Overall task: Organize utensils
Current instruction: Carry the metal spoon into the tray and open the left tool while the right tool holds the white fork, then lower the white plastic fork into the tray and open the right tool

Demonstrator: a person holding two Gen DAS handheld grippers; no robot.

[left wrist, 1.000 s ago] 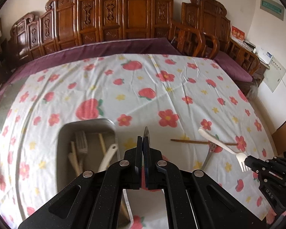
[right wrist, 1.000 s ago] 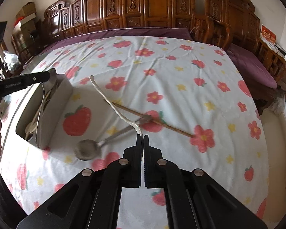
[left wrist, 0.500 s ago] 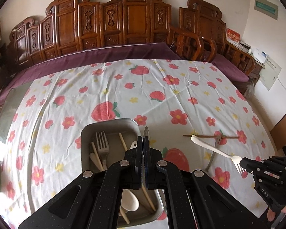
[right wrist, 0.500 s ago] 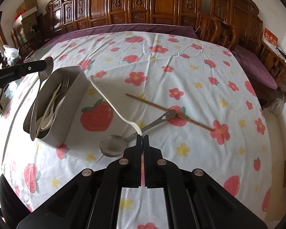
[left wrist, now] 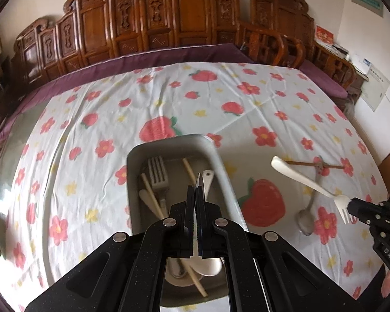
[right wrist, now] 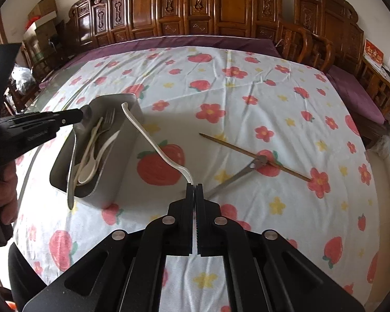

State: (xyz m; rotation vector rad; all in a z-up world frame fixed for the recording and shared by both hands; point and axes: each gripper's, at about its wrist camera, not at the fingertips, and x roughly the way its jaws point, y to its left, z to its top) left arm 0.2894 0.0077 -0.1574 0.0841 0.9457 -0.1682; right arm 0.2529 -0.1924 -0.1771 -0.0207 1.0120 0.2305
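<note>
The right gripper, jaws closed, is pinching the white fork by its tines, handle reaching toward the gray tray. The left gripper, also closed, is gripping a metal spoon above the tray. A chopstick is lying on the tablecloth.

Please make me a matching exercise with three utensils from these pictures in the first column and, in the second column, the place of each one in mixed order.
Column one:
A. white fork
B. metal fork
C. brown chopstick

Column two:
1. lies on the tablecloth
2. is held between the fingers of the right gripper, above the cloth
3. lies inside the grey tray

Pairs: A-2, B-3, C-1
</note>
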